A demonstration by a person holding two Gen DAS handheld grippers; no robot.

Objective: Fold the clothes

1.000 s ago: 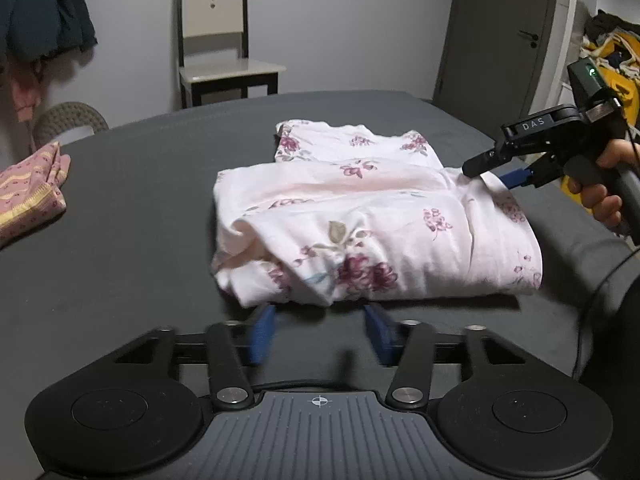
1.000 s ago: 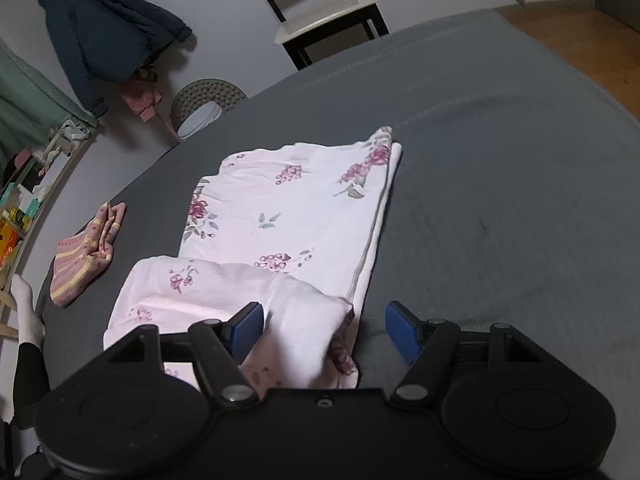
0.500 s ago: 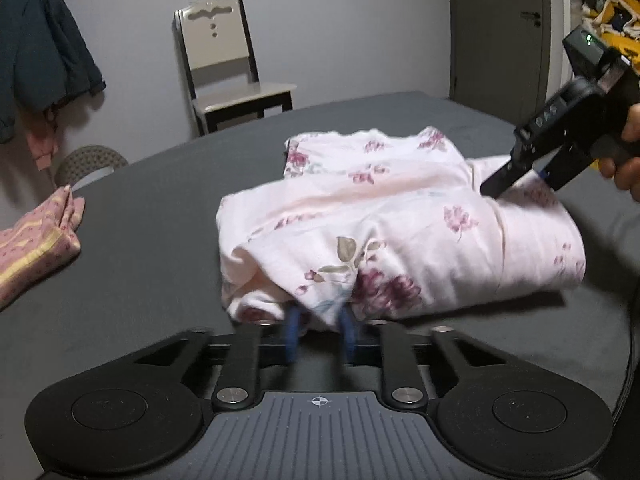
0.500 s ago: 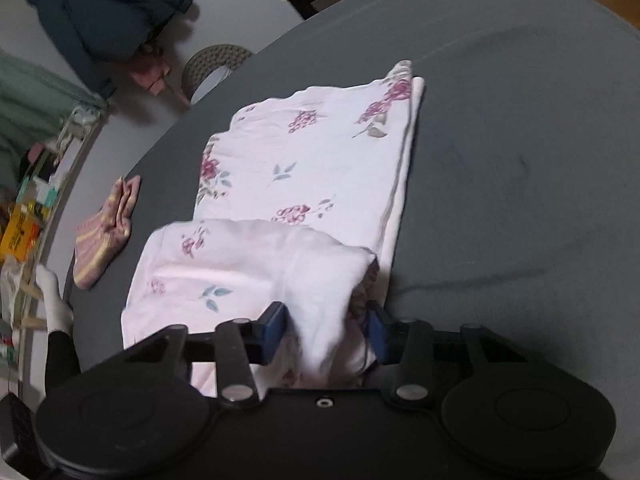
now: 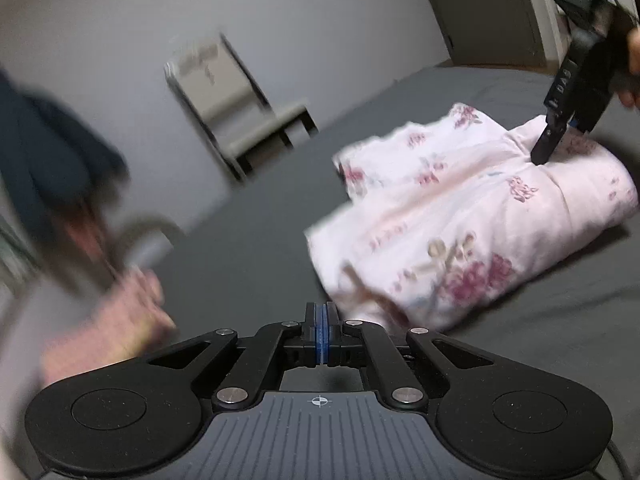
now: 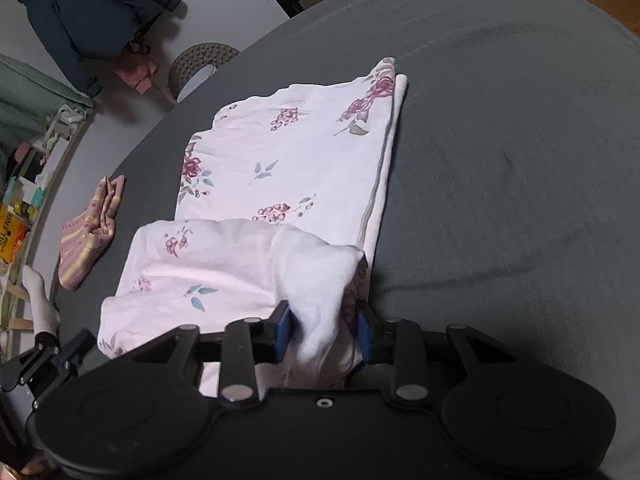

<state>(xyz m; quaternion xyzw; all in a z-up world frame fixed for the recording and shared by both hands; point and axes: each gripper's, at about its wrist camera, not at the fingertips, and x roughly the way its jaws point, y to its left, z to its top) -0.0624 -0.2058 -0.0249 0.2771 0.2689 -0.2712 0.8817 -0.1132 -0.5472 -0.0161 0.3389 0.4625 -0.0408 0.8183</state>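
A pale pink floral garment lies partly folded on the dark grey bed. In the right wrist view the floral garment has its near end lifted and bunched. My right gripper is shut on that thick bunch. The left wrist view shows the right gripper pressing down on the garment's far right side, held by a hand. My left gripper is shut, pads touching, with no cloth seen between them. The garment's near corner lies just right of its tips. The left gripper shows at the lower left.
A pink striped cloth lies folded near the bed's left edge, blurred in the left wrist view. A chair stands beyond the bed. A dark jacket hangs on the wall. Bare grey bed spreads right of the garment.
My left gripper went from open to fully shut and swung left, away from the garment's corner. My right gripper closed on the lifted fold and raised it.
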